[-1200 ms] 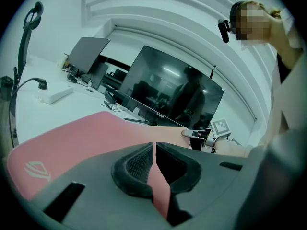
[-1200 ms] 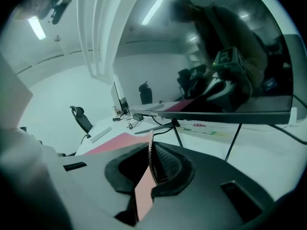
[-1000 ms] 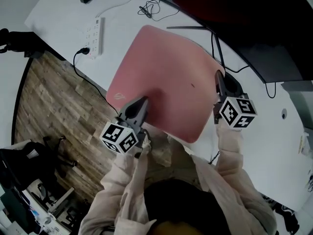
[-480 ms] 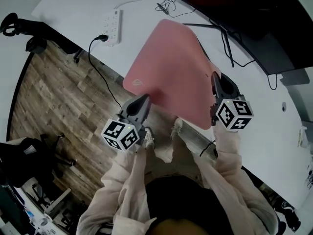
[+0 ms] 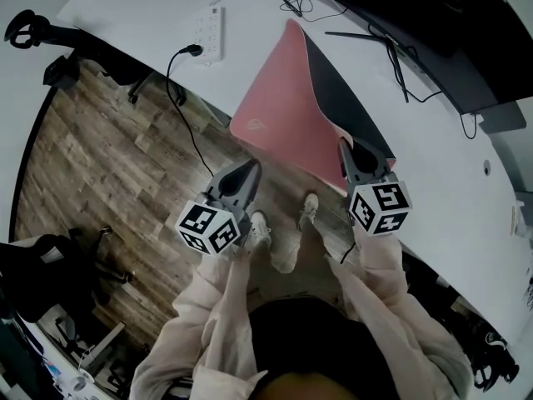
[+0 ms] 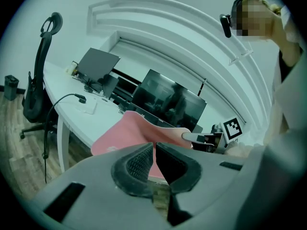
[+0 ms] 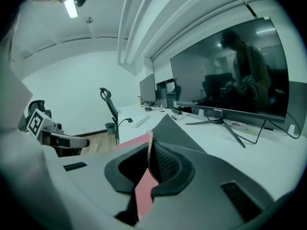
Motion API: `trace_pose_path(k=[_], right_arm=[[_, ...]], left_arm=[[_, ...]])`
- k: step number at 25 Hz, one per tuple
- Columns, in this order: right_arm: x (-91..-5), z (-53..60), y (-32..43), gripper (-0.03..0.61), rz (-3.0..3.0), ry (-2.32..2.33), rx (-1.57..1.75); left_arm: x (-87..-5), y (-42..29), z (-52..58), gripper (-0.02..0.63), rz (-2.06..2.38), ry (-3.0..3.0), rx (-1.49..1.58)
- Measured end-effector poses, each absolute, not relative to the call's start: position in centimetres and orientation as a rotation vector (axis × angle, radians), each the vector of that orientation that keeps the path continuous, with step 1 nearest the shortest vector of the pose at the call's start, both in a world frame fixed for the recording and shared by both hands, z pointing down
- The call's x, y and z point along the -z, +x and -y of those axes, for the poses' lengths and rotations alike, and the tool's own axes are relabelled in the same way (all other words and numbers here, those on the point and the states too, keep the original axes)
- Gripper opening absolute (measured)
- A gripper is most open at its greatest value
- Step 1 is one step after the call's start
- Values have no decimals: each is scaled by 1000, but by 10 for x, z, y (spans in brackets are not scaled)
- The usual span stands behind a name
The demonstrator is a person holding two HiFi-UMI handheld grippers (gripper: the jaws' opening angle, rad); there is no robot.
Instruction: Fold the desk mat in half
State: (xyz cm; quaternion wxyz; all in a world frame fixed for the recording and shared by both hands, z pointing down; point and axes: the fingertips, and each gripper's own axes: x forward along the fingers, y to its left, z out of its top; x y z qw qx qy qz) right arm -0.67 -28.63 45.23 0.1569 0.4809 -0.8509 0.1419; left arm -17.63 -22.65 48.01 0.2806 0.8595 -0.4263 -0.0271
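your r gripper (image 5: 350, 152) is clamped on the mat (image 5: 283, 111) at its near right corner, w/ the edge pinched between the pads. that side of the mat is lifted off the desk (image 5: 141, 15) and tilted, dark underside showing. l gripper (image 5: 250, 172) hangs just below the mat's near edge, over the floor (image 5: 100, 165), jaws nearly together w/ nothing in them.

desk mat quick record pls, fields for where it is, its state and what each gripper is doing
item: pink desk mat, at the near edge of the white desk
state: one side lifted, dark underside showing
right gripper: jaws shut on the mat's edge
left gripper: jaws together, off the mat, over the floor
nearby: power strip, monitor
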Motion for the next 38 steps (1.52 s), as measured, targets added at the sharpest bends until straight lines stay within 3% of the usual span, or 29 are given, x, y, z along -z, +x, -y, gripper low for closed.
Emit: trace_pose_path(k=[15, 18, 28, 38], right_arm=[[-537, 176, -103, 37, 2356, 1072, -317], [-557, 165, -109, 75, 2332, 1025, -375], [-557, 165, -106, 287, 2393, 984, -522], [-536, 180, -77, 284, 2413, 1094, -568]], left_arm=[[-514, -199, 184, 43, 1096, 2286, 34], [-516, -200, 181, 43, 1121, 2278, 29], [-514, -204, 168, 43, 1175, 2250, 40], [-500, -192, 164, 43, 1182, 2279, 45]])
